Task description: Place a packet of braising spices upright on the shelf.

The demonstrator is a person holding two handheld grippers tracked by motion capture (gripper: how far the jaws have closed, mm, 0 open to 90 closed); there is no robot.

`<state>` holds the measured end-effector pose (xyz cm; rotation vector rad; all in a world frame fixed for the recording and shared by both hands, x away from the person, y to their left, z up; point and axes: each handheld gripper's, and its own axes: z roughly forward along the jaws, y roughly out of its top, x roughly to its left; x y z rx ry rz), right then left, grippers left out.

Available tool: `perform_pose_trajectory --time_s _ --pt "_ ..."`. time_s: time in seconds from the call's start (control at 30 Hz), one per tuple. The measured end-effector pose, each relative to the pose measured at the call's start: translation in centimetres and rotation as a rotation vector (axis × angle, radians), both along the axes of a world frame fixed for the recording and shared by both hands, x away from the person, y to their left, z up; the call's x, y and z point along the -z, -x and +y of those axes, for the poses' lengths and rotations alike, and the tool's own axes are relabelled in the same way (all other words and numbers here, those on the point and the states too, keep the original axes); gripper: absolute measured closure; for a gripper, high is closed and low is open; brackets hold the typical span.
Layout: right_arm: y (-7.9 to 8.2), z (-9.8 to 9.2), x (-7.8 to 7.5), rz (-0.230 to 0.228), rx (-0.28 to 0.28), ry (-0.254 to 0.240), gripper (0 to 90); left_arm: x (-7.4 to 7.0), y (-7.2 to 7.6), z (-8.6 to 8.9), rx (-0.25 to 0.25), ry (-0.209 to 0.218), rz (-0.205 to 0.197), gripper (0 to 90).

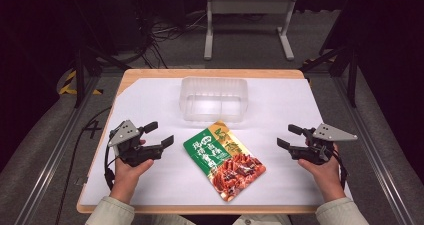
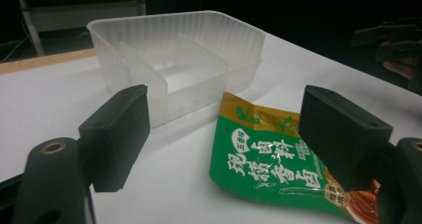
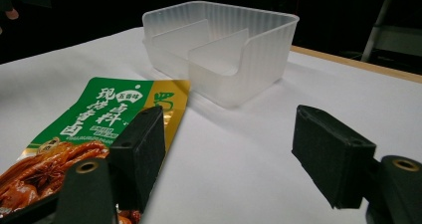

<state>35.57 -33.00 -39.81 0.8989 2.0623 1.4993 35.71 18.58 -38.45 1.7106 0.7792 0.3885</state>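
In the high view, the seasoning packet (image 1: 226, 160) lay flat on the white-covered table (image 1: 150, 100), at the centre of the frame and slightly below it, turned at a slant, its green end toward the upper left and its red, food-printed end toward the lower right. The left tool (image 1: 159, 134) hovered at the left of the frame, near the packet's green end but apart from it, its black jaws spread with nothing between them. The right tool (image 1: 287, 137) sat at the right of the frame, well apart from the packet, likewise spread and empty. A clear plastic tray (image 1: 214, 99), ribbed along its walls, stood just above the packet, close to its top corner. In the left gripper view, the packet (image 2: 268, 159) lay in the lower middle, glossy and slightly creased, partly behind the blocky matte right jaw; the translucent tray (image 2: 174, 59) with two thin dividers occupied the upper centre. In the right gripper view, the packet (image 3: 84, 119) stretched across the lower left, passing behind the left jaw, while the tray (image 3: 224, 50) rose in the upper middle, its rounded corners frosted.
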Motion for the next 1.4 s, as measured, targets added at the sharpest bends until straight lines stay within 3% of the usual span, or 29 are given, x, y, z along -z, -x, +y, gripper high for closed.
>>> perform_pose_trajectory --time_s 0.13,0.47,0.6,0.8,0.97,1.13,1.4 --pt "0.0 0.0 0.0 0.004 0.002 0.001 29.1 -0.4 -0.4 -1.1 0.017 -0.016 -0.012 20.4" --pt "0.1 0.0 0.1 0.007 0.001 0.01 29.9 -0.8 -1.5 -2.9 0.055 0.0 0.021 17.4" --pt "0.1 -0.1 0.0 0.01 0.0 0.008 29.9 -0.6 -2.1 -3.7 0.079 -0.013 0.023 16.4" --pt "0.0 0.1 0.2 0.022 -0.009 0.005 30.0 0.0 -2.8 -4.0 0.138 0.019 0.035 16.0" --pt "0.0 0.1 0.2 0.032 -0.013 0.005 30.0 1.9 -4.4 -4.3 0.125 0.0 0.125 15.5" --pt "-0.1 0.1 0.4 0.041 -0.016 0.004 29.9 3.2 -5.5 -4.3 0.136 0.011 0.214 15.8" --pt "-0.2 0.2 0.5 0.052 -0.019 0.012 29.7 4.7 -6.3 -5.3 0.128 -0.09 0.303 17.7"
